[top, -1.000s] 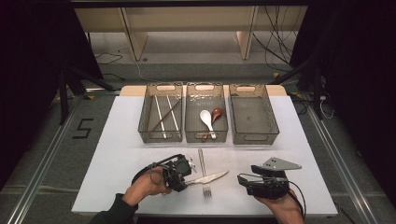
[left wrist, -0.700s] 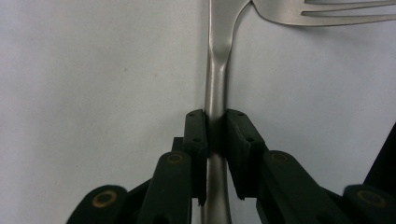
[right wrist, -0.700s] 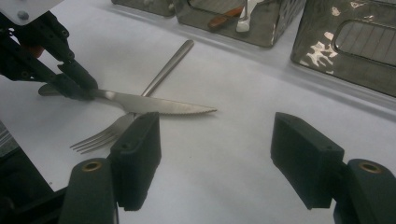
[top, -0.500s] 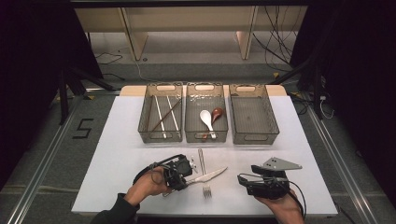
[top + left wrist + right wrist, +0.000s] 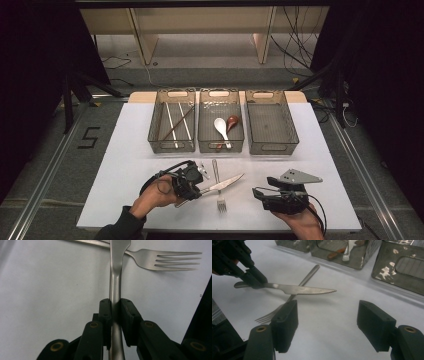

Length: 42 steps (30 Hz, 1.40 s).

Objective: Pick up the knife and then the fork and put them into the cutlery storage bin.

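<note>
My left claw (image 5: 196,184) is clenched on the handle of the knife (image 5: 224,183); its jaws have just been closing, and in the left gripper view the black pads (image 5: 105,312) press the smooth steel handle (image 5: 115,290) from both sides. The knife lies low over the white surface (image 5: 125,165), its serrated blade (image 5: 307,291) crossing the fork (image 5: 218,187), which lies flat beneath it with its tines towards me. So the fork is the one thing in the knife's way: the two touch or nearly touch where they cross, and I cannot tell which.

My right claw (image 5: 261,192) sits well apart to the right, jaws spread wide with nothing between them; its blocky black pads (image 5: 287,322) frame bare surface.

Beyond the cutlery stand three smoky, see-through plastic bins with cut-out handles. The left bin (image 5: 156,131) holds thin sticks, pale and dark. The middle bin (image 5: 206,142) holds a white spoon (image 5: 221,127) and a brown spoon (image 5: 232,121). The right bin (image 5: 292,131) stands just beside it. All three are well clear of both claws.
</note>
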Motion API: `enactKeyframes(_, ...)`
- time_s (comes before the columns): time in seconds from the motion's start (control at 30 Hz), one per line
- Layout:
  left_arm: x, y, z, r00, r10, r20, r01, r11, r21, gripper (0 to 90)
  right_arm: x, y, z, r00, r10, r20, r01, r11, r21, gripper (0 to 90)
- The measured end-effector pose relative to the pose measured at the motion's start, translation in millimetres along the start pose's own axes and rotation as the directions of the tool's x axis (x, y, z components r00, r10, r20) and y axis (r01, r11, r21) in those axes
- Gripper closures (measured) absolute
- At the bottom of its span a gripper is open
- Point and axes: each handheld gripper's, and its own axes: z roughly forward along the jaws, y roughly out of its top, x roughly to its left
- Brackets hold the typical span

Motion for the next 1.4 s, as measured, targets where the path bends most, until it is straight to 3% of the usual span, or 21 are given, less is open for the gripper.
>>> enactKeyframes(0.33, -4.2, 6.1, -7.2, 0.9999, 0.01, 0.012, -0.01, 0.9999, -0.012, 78.9, 21.3, 5.8, 0.0, 0.9939, -0.108, -0.019, 0.107, 0.993, -0.059, 33.6)
enactKeyframes(0.43, -5.8, 8.6, -8.0, 0.9997, 0.018, 0.017, -0.017, 0.9998, -0.013, 78.9, 30.4, 7.2, 1.7, 0.9859, -0.167, -0.014, 0.165, 0.984, -0.072, 33.5)
enactKeyframes(0.6, -8.8, 13.2, -10.1, 0.9995, 0.023, 0.021, -0.023, 0.9997, -0.012, 78.9, 46.5, 8.1, 8.6, 0.9648, -0.262, -0.015, 0.26, 0.962, -0.08, 33.4)
enactKeyframes(0.67, -9.4, 14.8, -10.9, 0.9992, 0.032, 0.025, -0.032, 0.9994, -0.012, 78.9, 52.4, 7.8, 11.7, 0.9505, -0.31, -0.011, 0.309, 0.948, -0.081, 33.4)
enactKeyframes(0.87, -12.8, 19.2, -13.2, 0.9987, 0.036, 0.035, -0.036, 0.9992, -0.015, 78.9, 69.1, 6.3, 22.1, 0.8953, -0.445, 0.025, 0.445, 0.893, -0.065, 33.4)
enactKeyframes(1.07, -14.4, 23.3, -16.8, 0.9984, 0.046, 0.032, -0.046, 0.9987, -0.021, 78.9, 80.5, 5.4, 31.1, 0.8279, -0.557, 0.069, 0.559, 0.828, -0.03, 33.7)
enactKeyframes(1.4, -18.2, 28.6, -18.2, 0.9976, 0.057, 0.038, -0.057, 0.9981, -0.023, 78.9, 86.9, 4.3, 42.5, 0.7542, -0.646, 0.119, 0.649, 0.76, 0.011, 35.4)
